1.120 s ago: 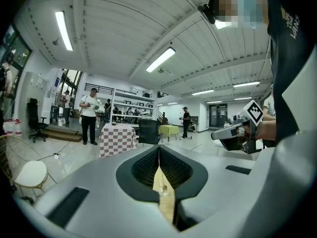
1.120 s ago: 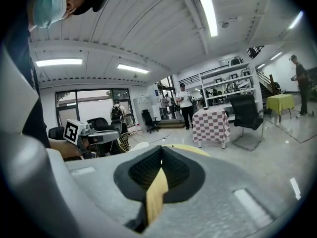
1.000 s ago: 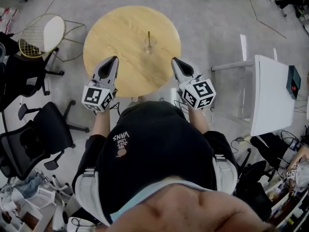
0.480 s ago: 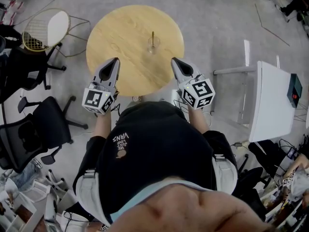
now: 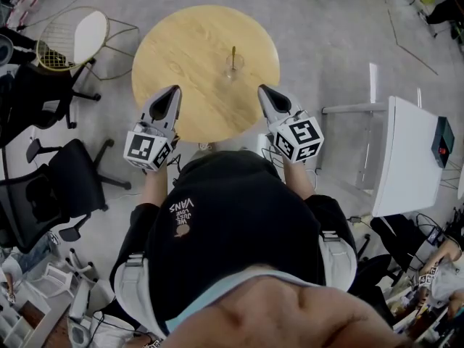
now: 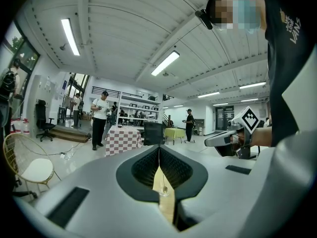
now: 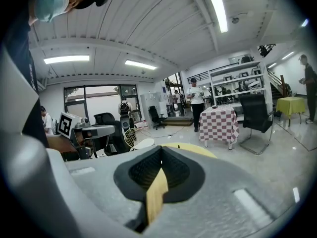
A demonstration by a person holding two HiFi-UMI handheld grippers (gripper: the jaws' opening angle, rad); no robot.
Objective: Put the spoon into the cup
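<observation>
A round wooden table (image 5: pixel 188 49) carries a clear glass cup (image 5: pixel 233 68) right of its middle. A gold spoon (image 5: pixel 233 52) stands upright in the cup. My left gripper (image 5: pixel 173 89) hovers at the table's near edge, left of the cup, shut and holding nothing. My right gripper (image 5: pixel 262 89) hangs at the near right edge, also shut and holding nothing. In the left gripper view the jaws of the left gripper (image 6: pixel 159 147) meet, and the cup (image 6: pixel 164 190) with the spoon shows through the slit below them. The right gripper (image 7: pixel 161 148) is shut too, with table wood (image 7: pixel 155 198) behind it.
A wire chair with a white seat (image 5: pixel 72 46) stands left of the table. Black office chairs (image 5: pixel 51 194) sit at the left. A white table (image 5: pixel 409 158) stands at the right. Several people stand far off in the room.
The head view has drifted slightly, so the table sits a little further right in the picture. Both grippers stay shut in the same place, and the spoon stays upright in the cup.
</observation>
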